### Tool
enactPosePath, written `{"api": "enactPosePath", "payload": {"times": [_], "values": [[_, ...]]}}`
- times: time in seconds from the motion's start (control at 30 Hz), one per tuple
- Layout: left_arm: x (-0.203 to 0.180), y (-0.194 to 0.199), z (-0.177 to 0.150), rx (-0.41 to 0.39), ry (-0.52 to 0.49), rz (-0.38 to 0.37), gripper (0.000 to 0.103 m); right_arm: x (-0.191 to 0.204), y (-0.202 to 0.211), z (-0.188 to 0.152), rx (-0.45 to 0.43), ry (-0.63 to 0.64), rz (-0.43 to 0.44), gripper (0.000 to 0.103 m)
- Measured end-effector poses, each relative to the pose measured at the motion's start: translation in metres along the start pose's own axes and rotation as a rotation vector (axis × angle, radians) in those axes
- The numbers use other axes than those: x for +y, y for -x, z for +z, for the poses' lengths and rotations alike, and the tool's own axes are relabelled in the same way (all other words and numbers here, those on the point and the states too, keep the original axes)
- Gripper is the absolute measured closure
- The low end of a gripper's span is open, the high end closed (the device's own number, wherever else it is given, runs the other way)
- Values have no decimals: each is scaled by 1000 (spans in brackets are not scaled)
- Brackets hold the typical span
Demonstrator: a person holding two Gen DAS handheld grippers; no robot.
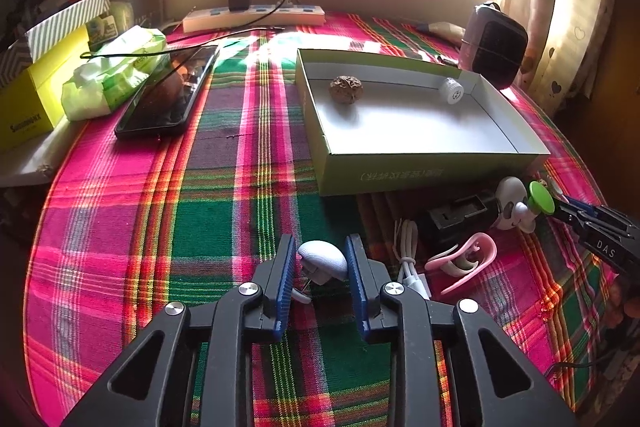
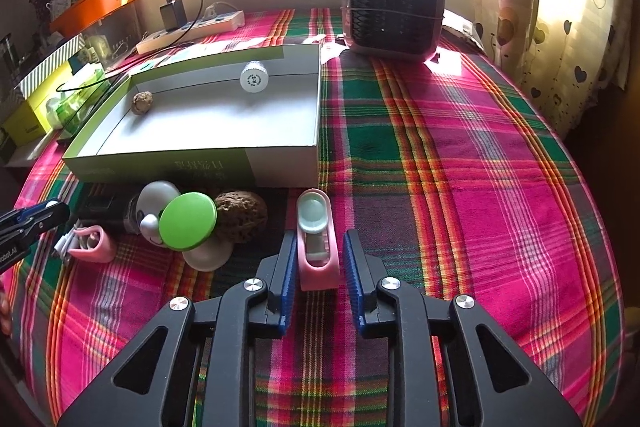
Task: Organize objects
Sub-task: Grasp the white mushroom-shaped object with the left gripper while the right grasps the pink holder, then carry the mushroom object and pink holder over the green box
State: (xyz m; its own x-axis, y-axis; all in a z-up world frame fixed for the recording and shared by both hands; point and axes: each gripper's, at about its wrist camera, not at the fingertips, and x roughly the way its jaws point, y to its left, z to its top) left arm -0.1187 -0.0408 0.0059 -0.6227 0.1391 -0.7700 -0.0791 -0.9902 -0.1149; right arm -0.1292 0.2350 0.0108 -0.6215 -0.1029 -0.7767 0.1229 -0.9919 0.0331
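Left wrist view: the left gripper (image 1: 320, 259) has a small pale grey plug-like thing (image 1: 323, 259) sitting right between its blue jaws, on the plaid-covered surface (image 1: 160, 227). Both pads look like they touch its sides, so I'd call that clamped on it.
Right wrist view: the right gripper (image 2: 318, 259) has its jaws on either side of a pink clip (image 2: 316, 241) that lies lengthwise between them, round end pointing away toward the box. The left pad is against it; on the right I see a thin sliver of gap, but the jaws are about as far in as they go, so pinched on the clip.
Box: green open box (image 1: 420, 167) sits past both grippers, in the middle of the surface. Inside it is a walnut (image 1: 346, 89) near the far left and a white cap-like piece (image 1: 451, 91) at the far wall.
Pile in front of box: a second pink clip (image 1: 460, 259), a white cable (image 1: 408, 259), a little white toy with a green disc (image 2: 188, 215), and another walnut (image 2: 242, 215) just beside that disc, all close together by the box's near wall.
Left edge: a dark phone (image 1: 168, 95) and a green tissue pack (image 1: 116, 75), well apart from the jaws.
Back: a power strip (image 1: 254, 17) by the wall and a small heater (image 2: 394, 11).
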Motion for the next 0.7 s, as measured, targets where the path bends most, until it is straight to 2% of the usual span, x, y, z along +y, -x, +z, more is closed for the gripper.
{"api": "enactPosePath", "payload": {"times": [0.1,0.7], "values": [[-1,0,0,1,-3,1,82,0,0,0,0,-1,2,84],[0,0,0,2,-3,-3,82,0,1,-1,-2,-7,11,84]]}}
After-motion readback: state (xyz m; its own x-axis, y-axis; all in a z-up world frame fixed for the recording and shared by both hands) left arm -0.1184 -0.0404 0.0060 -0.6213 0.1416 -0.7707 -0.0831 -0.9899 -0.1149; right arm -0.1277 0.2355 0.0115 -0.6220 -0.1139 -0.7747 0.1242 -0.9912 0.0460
